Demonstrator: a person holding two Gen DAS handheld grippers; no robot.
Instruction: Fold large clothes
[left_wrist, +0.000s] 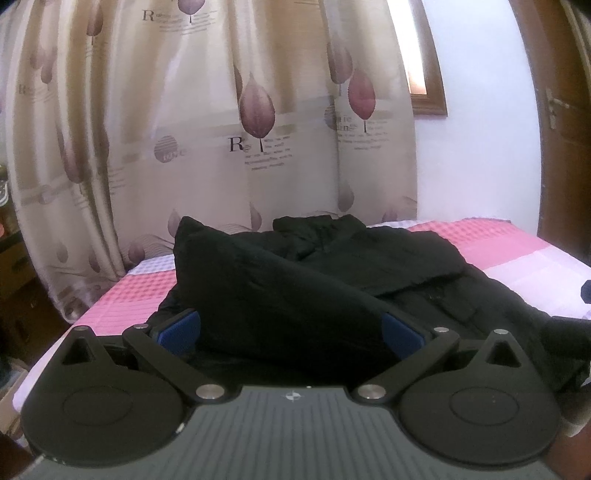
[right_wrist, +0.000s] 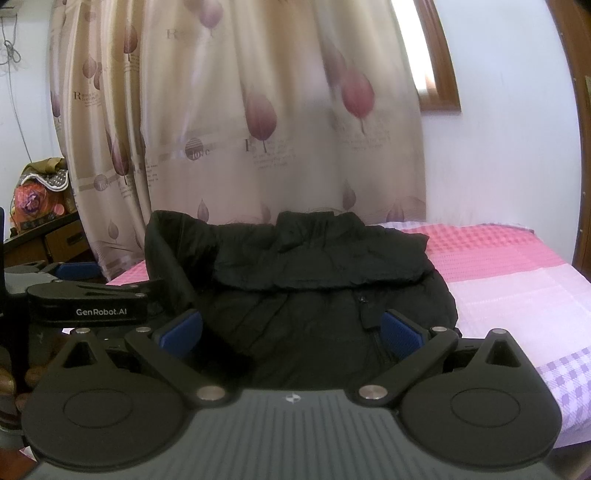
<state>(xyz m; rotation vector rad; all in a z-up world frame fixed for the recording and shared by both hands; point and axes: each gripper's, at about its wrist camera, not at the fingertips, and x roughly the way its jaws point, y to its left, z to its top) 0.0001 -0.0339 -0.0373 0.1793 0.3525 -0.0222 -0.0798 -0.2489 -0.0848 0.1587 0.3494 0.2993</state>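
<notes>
A large black jacket (left_wrist: 332, 280) lies on a bed with a pink and lilac checked sheet (left_wrist: 517, 251). One side of it is folded over into a raised ridge that runs from the far left toward me. My left gripper (left_wrist: 291, 332) is open, its blue pads (left_wrist: 181, 330) either side of the near end of that ridge. In the right wrist view the jacket (right_wrist: 314, 280) shows its hood flap and front zip. My right gripper (right_wrist: 291, 332) is open just above the jacket's near hem. My left gripper (right_wrist: 129, 278) shows at the jacket's left edge.
A leaf-print curtain (left_wrist: 221, 129) hangs behind the bed's far edge. A white wall and a wooden door (left_wrist: 565, 129) stand to the right. Cluttered furniture with a bag (right_wrist: 37, 199) sits at the left. Bare sheet (right_wrist: 517, 295) stretches right of the jacket.
</notes>
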